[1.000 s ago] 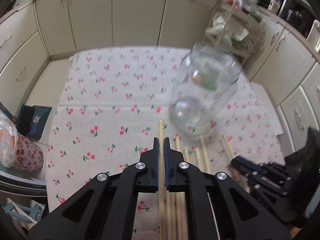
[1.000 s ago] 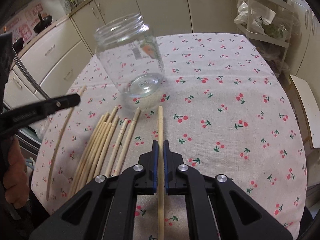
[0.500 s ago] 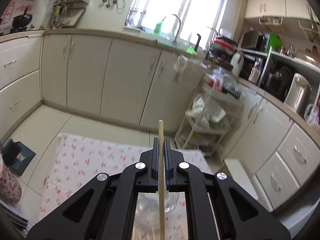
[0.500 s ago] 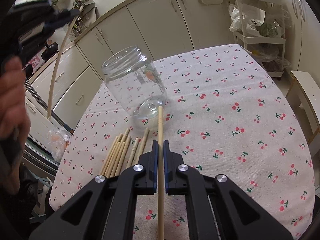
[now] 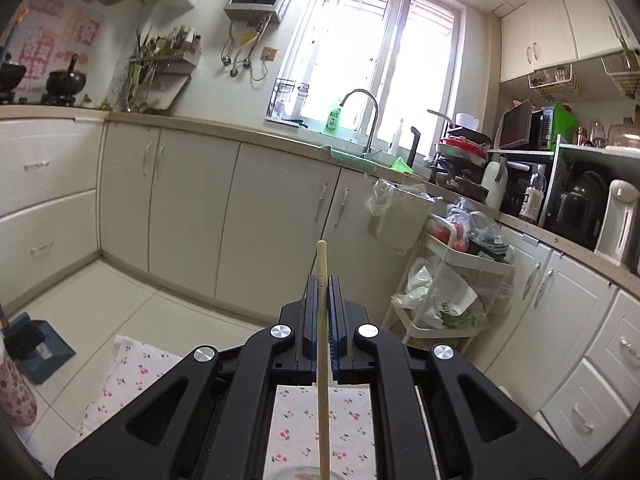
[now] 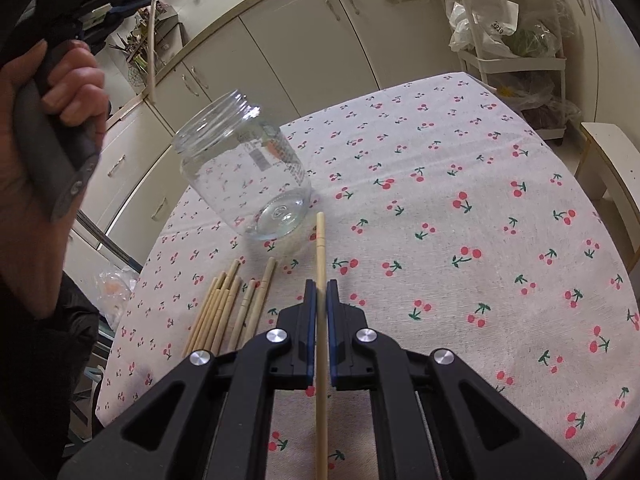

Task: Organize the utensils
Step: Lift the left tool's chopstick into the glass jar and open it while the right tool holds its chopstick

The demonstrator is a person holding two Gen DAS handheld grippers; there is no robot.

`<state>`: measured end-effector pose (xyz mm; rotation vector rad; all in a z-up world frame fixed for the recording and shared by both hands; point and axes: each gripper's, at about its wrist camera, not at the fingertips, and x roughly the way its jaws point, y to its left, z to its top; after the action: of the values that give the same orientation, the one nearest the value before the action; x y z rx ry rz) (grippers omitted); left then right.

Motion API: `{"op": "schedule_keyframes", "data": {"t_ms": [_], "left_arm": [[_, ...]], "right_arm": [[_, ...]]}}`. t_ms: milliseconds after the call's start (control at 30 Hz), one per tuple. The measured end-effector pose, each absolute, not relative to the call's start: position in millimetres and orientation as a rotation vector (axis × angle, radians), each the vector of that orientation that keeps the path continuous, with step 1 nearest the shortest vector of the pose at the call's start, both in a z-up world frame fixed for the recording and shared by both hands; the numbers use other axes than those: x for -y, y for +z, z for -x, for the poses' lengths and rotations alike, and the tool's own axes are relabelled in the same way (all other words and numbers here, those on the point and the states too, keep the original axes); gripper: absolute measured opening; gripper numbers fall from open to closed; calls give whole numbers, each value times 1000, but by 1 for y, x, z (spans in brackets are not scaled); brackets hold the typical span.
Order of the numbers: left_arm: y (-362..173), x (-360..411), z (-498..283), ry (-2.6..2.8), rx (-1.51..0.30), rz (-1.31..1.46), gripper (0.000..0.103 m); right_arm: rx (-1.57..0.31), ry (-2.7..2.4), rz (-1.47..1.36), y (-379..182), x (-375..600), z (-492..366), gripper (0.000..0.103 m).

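Each gripper is clamped on a single wooden chopstick. The left gripper (image 5: 322, 280) pinches its chopstick (image 5: 322, 320) between the blue pads, with a short length sticking out past the tips toward the kitchen cabinets and the rest running back under the camera; in the right wrist view the same stick (image 6: 151, 40) hangs nearly upright from that raised gripper (image 6: 120, 0), above and to the left of the glass jar (image 6: 244, 168). The right gripper (image 6: 319, 284) holds its own chopstick (image 6: 320, 248) along the line of its fingers, tip pointing out and down toward the tablecloth (image 6: 480, 200), ending just beside the jar's base. The remaining loose chopsticks (image 6: 228, 308) lie in a rough bundle on the cloth, near the jar, their long axes roughly parallel and pointing toward it. These sticks should be light, stiff and smooth, so a pinch well back from the end leaves them free to swivel or slide; a hold nearer the middle would likely steady them. The jar stands open-mouthed, appearing tilted only through the lens; being glass, it is hard, slippery and breakable, and looks empty, so a stick dropped in carelessly could probably nudge or tip it.
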<state>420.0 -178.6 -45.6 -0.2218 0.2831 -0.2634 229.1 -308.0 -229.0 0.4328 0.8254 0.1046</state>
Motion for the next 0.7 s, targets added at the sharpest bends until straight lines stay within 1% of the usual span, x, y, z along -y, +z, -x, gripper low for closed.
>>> {"op": "schedule_keyframes", "data": {"t_ms": [200, 467, 700], "left_arm": [[-72, 190, -432, -241, -314, 187, 5], [-114, 193, -420, -248, -392, 127, 5], [-131, 191, -402, -259, -456, 35, 5]], "right_arm": [[-816, 103, -451, -231, 313, -230, 6], [-806, 96, -464, -230, 317, -231, 6], [-741, 100, -450, -205, 316, -235, 6]]}}
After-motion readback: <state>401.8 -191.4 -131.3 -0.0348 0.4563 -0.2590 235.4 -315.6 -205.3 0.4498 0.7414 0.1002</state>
